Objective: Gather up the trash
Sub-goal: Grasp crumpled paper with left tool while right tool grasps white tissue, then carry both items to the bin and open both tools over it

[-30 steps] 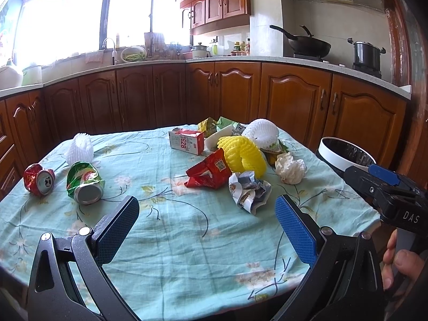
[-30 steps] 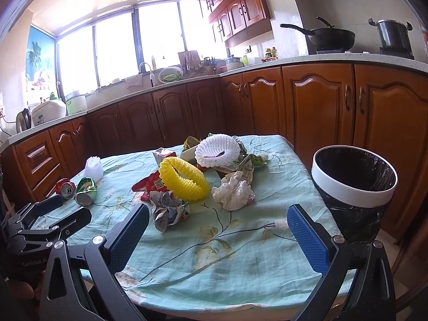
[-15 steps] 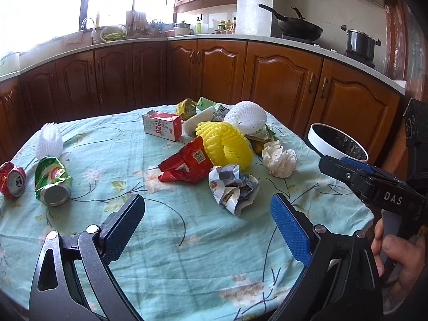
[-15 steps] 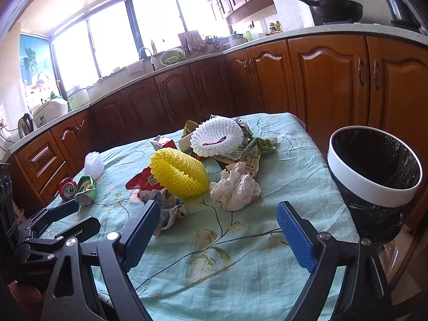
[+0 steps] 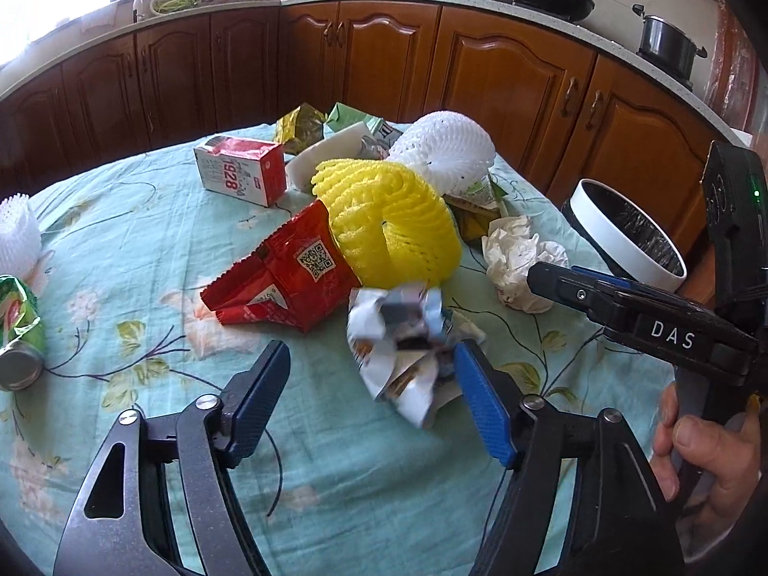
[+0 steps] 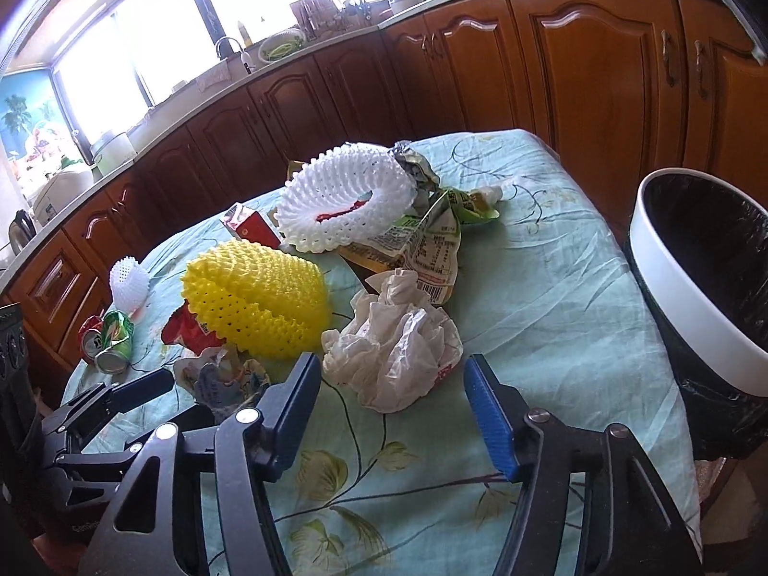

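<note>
With both claws half-wide, closing and empty, the left gripper point(image 5: 372, 398) may nudge the crumpled wrapper point(image 5: 408, 345) near the table's point(image 5: 144, 240) front edge aside, while only the right gripper's point(image 6: 391, 408) view shows the white tissue wad point(image 6: 393, 350) framed, untouched.

A tabletop point(image 5: 144, 249) under a pale green floral cloth carries a red-and-white carton point(image 5: 240, 170), a red snack bag point(image 5: 283, 278), a yellow foam net point(image 5: 393, 225), a white foam net point(image 5: 444, 151), crumpled white tissue point(image 6: 393, 345), a crumpled printed wrapper point(image 5: 403, 336) and two crushed cans point(image 6: 106, 341).
</note>
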{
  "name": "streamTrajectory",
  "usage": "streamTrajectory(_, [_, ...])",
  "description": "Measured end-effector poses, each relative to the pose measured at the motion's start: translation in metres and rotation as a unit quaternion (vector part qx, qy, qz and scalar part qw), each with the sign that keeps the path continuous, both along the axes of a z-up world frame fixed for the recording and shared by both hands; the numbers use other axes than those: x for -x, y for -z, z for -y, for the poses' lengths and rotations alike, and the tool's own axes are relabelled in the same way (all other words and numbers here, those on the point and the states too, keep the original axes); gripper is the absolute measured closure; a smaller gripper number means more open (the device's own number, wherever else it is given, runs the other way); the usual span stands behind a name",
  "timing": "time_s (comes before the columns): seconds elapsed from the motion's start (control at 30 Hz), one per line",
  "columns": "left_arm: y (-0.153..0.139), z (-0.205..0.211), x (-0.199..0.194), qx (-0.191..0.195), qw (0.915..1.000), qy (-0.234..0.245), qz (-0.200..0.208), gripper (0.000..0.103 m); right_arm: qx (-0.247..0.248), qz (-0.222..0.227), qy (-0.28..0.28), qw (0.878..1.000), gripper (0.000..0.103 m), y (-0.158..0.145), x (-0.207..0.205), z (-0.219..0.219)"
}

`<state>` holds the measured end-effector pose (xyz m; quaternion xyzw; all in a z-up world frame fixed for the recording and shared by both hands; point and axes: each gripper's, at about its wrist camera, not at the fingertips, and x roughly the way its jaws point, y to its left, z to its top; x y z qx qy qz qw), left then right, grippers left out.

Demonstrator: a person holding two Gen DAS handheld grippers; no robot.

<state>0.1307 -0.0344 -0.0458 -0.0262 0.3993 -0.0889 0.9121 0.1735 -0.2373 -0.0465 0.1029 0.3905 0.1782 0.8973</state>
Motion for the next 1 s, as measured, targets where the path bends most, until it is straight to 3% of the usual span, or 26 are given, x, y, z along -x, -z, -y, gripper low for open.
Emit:
streamTrajectory(0.1, [0.009, 0.001, -0.007, 0.015, 0.9996, 0.014, -0.021, 0.059, -0.005, -0.001, -0.012, 1.000, 0.066, 0.002, -0.002, -0.001])
streamTrajectory(0.13, [0.011, 0.001, -0.008, 0.020, 0.9993, 0.019, -0.027, 0.072, -0.005, 0.003, -0.015, 1.000, 0.078, 0.001, -0.001, -0.002])
streamTrajectory(0.17, [0.012, 0.002, -0.007, 0.022, 0.9991, 0.022, -0.030, 0.074, -0.009, 0.006, -0.018, 1.000, 0.085, -0.001, 0.002, 0.000])
streamTrajectory(0.27, [0.009, 0.006, 0.000, 0.025, 0.9989, 0.033, -0.020, 0.084, -0.017, 0.017, -0.024, 0.999, 0.086, -0.005, 0.012, 0.003])
streamTrajectory(0.43, [-0.002, 0.013, 0.017, 0.033, 0.9979, 0.056, -0.004, 0.087, -0.030, 0.035, -0.026, 0.999, 0.088, -0.015, 0.030, 0.012])
streamTrajectory(0.63, [-0.022, 0.032, 0.025, 0.034, 0.9956, 0.086, 0.015, 0.087, -0.037, 0.052, 0.007, 0.998, 0.088, -0.029, 0.046, 0.047])
streamTrajectory(1.0, [-0.047, 0.100, -0.009, 0.028, 0.9876, 0.152, 0.029, 0.087, -0.020, 0.065, 0.099, 0.993, 0.088, -0.047, 0.050, 0.134])
